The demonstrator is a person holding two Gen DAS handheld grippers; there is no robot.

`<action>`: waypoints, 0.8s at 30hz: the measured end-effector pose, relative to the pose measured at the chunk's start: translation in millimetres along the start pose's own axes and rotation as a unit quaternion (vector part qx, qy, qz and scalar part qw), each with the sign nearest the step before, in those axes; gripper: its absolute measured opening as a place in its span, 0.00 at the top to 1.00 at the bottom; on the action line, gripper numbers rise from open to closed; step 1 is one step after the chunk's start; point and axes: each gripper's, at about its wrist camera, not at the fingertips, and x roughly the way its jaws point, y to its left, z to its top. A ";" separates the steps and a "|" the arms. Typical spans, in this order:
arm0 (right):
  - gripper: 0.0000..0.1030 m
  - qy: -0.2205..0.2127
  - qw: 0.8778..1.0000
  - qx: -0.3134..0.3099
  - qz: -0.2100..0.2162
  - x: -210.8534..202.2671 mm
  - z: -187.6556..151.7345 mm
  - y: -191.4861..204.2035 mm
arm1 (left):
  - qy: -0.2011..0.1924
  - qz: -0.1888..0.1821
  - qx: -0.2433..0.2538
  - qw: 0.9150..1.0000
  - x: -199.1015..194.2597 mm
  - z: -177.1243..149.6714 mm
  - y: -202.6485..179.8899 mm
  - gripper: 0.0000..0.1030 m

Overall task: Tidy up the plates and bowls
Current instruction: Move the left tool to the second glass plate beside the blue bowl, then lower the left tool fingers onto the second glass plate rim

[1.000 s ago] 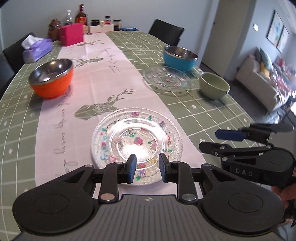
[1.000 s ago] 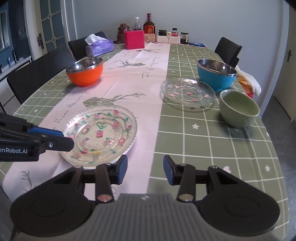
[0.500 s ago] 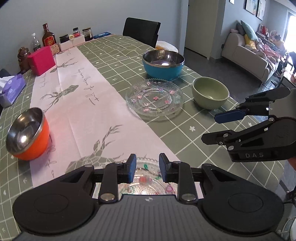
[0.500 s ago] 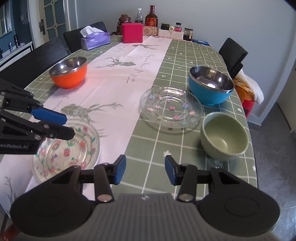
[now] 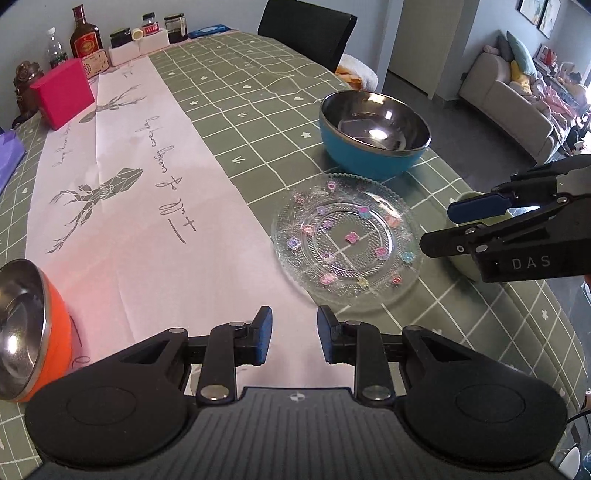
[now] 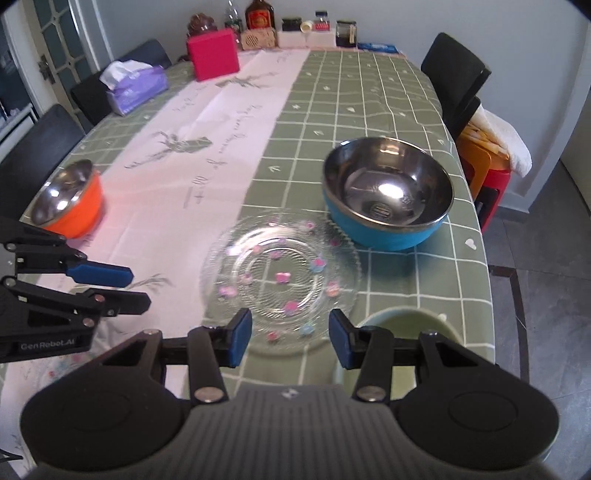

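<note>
A clear glass plate with small flowers [image 5: 347, 240] lies on the green cloth in front of a blue steel-lined bowl [image 5: 373, 134]. It also shows in the right wrist view [image 6: 280, 277], with the blue bowl [image 6: 388, 192] behind it. A green bowl [image 6: 410, 325] sits under my right gripper [image 6: 290, 341], which is open and empty over the plate's near rim. My left gripper [image 5: 293, 339] is open and empty, above the white runner left of the plate. An orange bowl [image 5: 26, 328] stands at the left and also shows in the right wrist view [image 6: 68, 199].
A pink box [image 6: 214, 55], a tissue box [image 6: 135, 88], and bottles and jars [image 6: 258, 16] stand at the far end. Black chairs [image 6: 456, 79] surround the table. A red stool with a towel [image 6: 491, 155] stands beside the right edge.
Both grippers moved forward along the table toward the far glass plate and blue bowl. The near flowered plate dropped out of the left view. The right gripper now sits over the green bowl.
</note>
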 end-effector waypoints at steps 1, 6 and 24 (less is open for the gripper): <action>0.55 0.009 1.000 0.004 -0.001 7.4 5.0 -5.7 | 0.003 -0.003 -0.007 1.000 4.9 4.6 3.0 0.70; 0.56 0.036 0.999 0.011 -0.005 34.7 21.3 -24.6 | 0.011 -0.023 -0.037 0.999 24.5 20.7 14.4 0.70; 0.58 0.068 0.997 0.037 0.016 81.9 38.5 -50.0 | 0.014 -0.059 -0.092 0.994 66.4 29.3 29.4 0.70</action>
